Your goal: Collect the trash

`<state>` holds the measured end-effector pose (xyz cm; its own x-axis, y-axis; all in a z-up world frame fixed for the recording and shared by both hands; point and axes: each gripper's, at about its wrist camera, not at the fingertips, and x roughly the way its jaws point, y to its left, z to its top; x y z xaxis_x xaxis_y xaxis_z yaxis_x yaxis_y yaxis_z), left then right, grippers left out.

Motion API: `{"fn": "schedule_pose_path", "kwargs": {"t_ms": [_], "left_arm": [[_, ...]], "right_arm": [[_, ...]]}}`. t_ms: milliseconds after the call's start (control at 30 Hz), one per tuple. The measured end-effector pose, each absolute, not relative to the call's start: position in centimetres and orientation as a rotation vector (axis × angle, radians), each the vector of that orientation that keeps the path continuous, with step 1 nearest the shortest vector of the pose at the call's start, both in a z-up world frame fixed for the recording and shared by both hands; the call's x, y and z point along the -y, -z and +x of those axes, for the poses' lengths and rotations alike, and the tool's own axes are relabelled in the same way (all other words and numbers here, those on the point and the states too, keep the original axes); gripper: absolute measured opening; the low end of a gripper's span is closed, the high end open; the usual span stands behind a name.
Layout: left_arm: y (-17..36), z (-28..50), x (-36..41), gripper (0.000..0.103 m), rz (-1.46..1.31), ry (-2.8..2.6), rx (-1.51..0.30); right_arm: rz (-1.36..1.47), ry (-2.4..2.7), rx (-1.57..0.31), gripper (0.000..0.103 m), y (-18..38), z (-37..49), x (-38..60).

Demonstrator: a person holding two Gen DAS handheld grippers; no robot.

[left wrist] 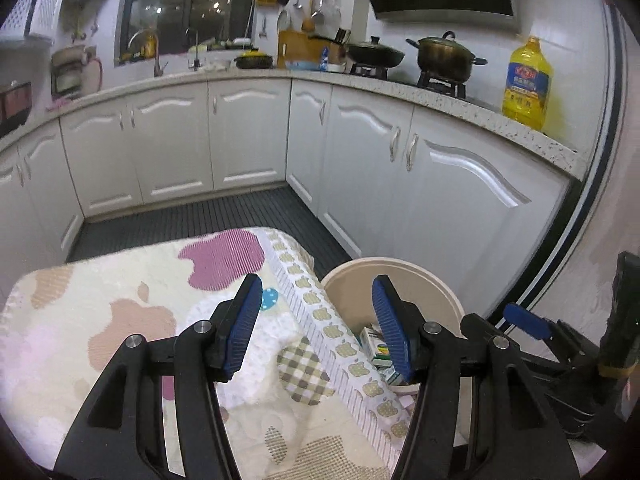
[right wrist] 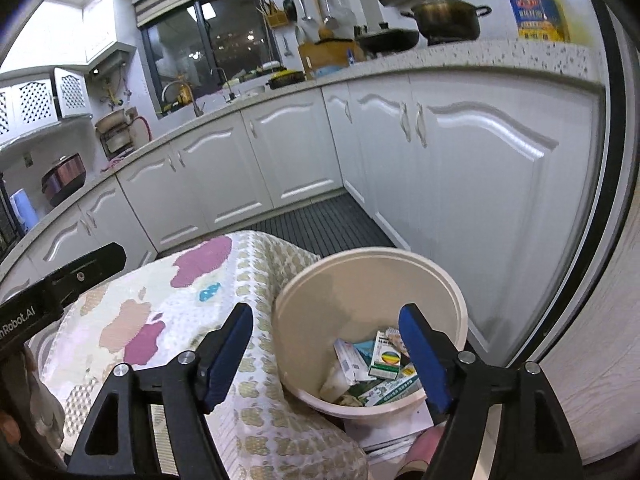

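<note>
Left tool [left wrist: 318, 330]: jaws apart, moderately wide, nothing between the pads. It hangs over the edge of the cloth-covered surface [left wrist: 132, 312], with the right pad in front of the bin's near side.

Right tool [right wrist: 326, 354]: jaws wide, empty, above the near side of the bin [right wrist: 448, 292]. No earlier picture to compare with, so only the present stance is noted.

Trash [right wrist: 374, 368]: all of it that shows lies in the bin, which stands on the floor just beside the surface. Small printed cartons, one green and white, plus crumpled paper or wrappers lower down (exact count not readable). No loose trash is visible on the cloth in either view.

Handling, judged: cartons look light, thin-walled and easily crushed; grip across the flat faces, lightly. Crumpled pieces are soft and would need a near-closed pinch. The bin looks like stiff plastic, light; its rim is the obvious hold.

Beyond: dark slatted floor [left wrist: 224, 216], white cabinets [left wrist: 248, 132], then the counter with pots and an oil bottle [left wrist: 527, 84].
</note>
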<state>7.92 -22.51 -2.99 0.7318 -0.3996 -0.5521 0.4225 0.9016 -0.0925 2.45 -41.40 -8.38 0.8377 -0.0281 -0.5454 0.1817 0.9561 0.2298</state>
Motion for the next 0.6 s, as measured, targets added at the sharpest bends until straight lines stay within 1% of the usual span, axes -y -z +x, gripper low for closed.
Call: {"fn": "schedule_pose_path", "kwargs": {"t_ms": [67,100,133,167,200,233,267,333,600], "left_arm": [[2.6,7.4,22.6,0.056,0.053,0.452,-0.580],[2.3,7.2,22.5,0.059,0.054,0.455,-0.572],[2.2,7.0,22.4,0.068,0.052,0.458,-0.565],[2.0,6.8,22.3,0.072,0.044,0.467,-0.553],[1.8,6.6,22.2,0.080,0.039,0.474,-0.542],[1.7,6.4,22.1,0.084,0.038,0.482,-0.530],[1.5,6.2,22.1,0.085,0.041,0.485,-0.518],[1.3,5.9,22.0,0.091,0.050,0.480,-0.506],[1.1,5.7,21.1,0.091,0.039,0.462,-0.503]], "right_arm": [[0.263,0.122,-0.544,0.077,7.8,2.1,41.0],[0.255,0.125,-0.535,0.078,7.6,2.0,40.8],[0.247,0.128,-0.525,0.079,7.4,1.8,40.6],[0.239,0.131,-0.515,0.080,7.1,1.7,40.4],[0.233,0.134,-0.508,0.081,7.0,1.5,40.3],[0.227,0.136,-0.501,0.082,6.8,1.4,40.1],[0.223,0.136,-0.493,0.082,6.7,1.3,40.0],[0.217,0.138,-0.482,0.085,6.4,1.1,39.8],[0.212,0.155,-0.451,0.087,5.9,0.6,39.7]]}}
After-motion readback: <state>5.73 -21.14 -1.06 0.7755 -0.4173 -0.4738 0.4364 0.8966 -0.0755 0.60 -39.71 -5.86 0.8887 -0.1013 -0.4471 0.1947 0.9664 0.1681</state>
